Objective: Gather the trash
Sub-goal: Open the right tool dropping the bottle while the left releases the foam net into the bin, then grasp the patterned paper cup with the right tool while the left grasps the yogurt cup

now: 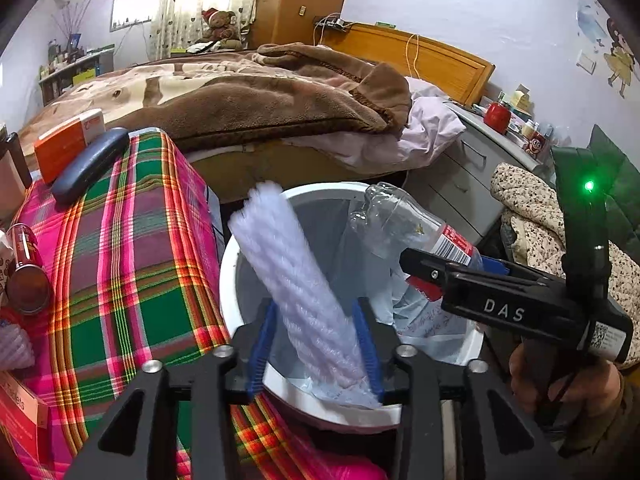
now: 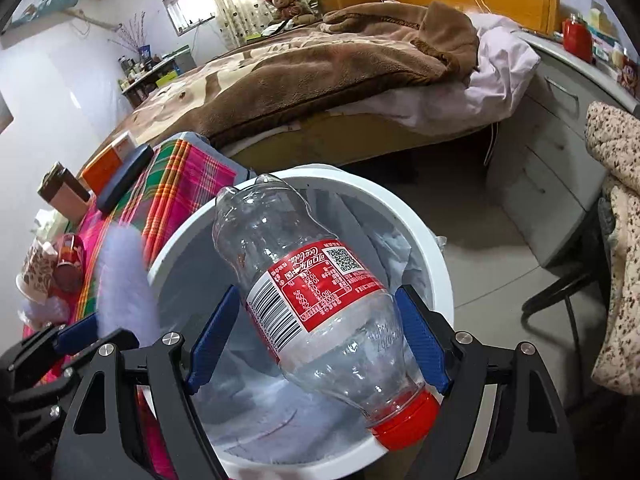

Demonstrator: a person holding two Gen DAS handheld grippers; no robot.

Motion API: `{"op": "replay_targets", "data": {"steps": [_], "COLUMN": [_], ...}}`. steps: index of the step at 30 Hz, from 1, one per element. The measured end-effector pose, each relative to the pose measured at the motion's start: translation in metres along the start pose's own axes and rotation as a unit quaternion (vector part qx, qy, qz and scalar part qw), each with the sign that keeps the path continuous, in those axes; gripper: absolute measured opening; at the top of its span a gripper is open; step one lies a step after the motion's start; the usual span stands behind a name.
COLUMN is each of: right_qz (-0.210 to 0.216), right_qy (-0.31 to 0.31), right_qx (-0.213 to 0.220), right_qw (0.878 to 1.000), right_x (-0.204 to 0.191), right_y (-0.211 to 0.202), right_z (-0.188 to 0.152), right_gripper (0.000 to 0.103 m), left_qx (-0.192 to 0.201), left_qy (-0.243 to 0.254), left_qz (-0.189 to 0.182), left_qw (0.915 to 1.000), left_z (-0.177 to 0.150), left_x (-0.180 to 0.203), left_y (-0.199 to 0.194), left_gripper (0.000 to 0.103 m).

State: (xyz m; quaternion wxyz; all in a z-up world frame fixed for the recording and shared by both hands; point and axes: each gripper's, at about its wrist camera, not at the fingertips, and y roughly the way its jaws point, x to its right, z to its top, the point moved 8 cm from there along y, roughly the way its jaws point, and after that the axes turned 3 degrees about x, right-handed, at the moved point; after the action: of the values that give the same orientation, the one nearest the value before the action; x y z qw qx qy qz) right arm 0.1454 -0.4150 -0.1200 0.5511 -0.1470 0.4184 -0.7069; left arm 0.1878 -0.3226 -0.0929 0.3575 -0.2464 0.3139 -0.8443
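Closest in, left gripper (image 1: 316, 344): black arms, blue ribbed pads partly apart, a white foam net sleeve (image 1: 288, 256) standing between them. Motion-blurred, so cannot tell whether the pads press on it. Sleeve tubular, woven in soft diagonal ridges, leaning up and left over the bin.

Behind, a bed with a rumpled brown plush blanket (image 1: 240, 96) and pale lilac sheet. Left of the bin, a worktop under a plaid cloth (image 1: 132, 240) of pink, green and orange. Round white plastic trash bin (image 2: 400, 216) just beside the cloth's edge, lined with a thin crinkled pale bag (image 2: 384, 248).

Right gripper (image 2: 316, 320) clamped across an empty clear plastic bottle (image 2: 304, 280), pads against both flanks. Bottle held tilted over the bin's mouth, base up and away, red cap (image 2: 404, 420) down and nearest the right wrist camera.

On the cloth: an orange carton (image 1: 64, 140), a dark rounded case (image 1: 88, 164) touching it, a red can (image 1: 26, 264) on its side.

A hand (image 1: 560, 384) wrapped on the right gripper's handle; "DAS" in white on the body. Red bottle label (image 2: 316, 292) with Coca-Cola script, a barcode and a QR code.
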Motion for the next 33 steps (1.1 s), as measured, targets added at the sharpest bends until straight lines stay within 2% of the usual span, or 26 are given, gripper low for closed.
{"op": "replay_targets", "data": {"steps": [7,15,26,33], "right_qz": [0.02,0.007,0.011,0.039], "right_qy": [0.021,-0.002,-0.031,-0.067], "right_qx": [0.006,0.03,0.063,0.087], "right_qw": [1.0,1.0,0.997,0.993], "right_x": [0.002,-0.012,-0.045,-0.086], "right_y": [-0.003,-0.017,-0.033,-0.04], "right_z": [0.003,0.007,0.009,0.006], "right_gripper": [0.081,0.081,0.081,0.081], "left_qx": [0.004,0.017,0.052,0.075], "left_qy": [-0.009,-0.023,-0.046,-0.076], "left_qz": [0.002,0.011,0.039,0.069], "left_qw": [0.9999,0.9995,0.9968,0.9919], "left_z": [0.001,-0.001,-0.003,-0.015], "left_x": [-0.005,-0.017,-0.051,-0.094], "left_y": [-0.003,-0.024,-0.069,-0.101], "left_gripper": [0.06,0.061,0.061,0.061]}}
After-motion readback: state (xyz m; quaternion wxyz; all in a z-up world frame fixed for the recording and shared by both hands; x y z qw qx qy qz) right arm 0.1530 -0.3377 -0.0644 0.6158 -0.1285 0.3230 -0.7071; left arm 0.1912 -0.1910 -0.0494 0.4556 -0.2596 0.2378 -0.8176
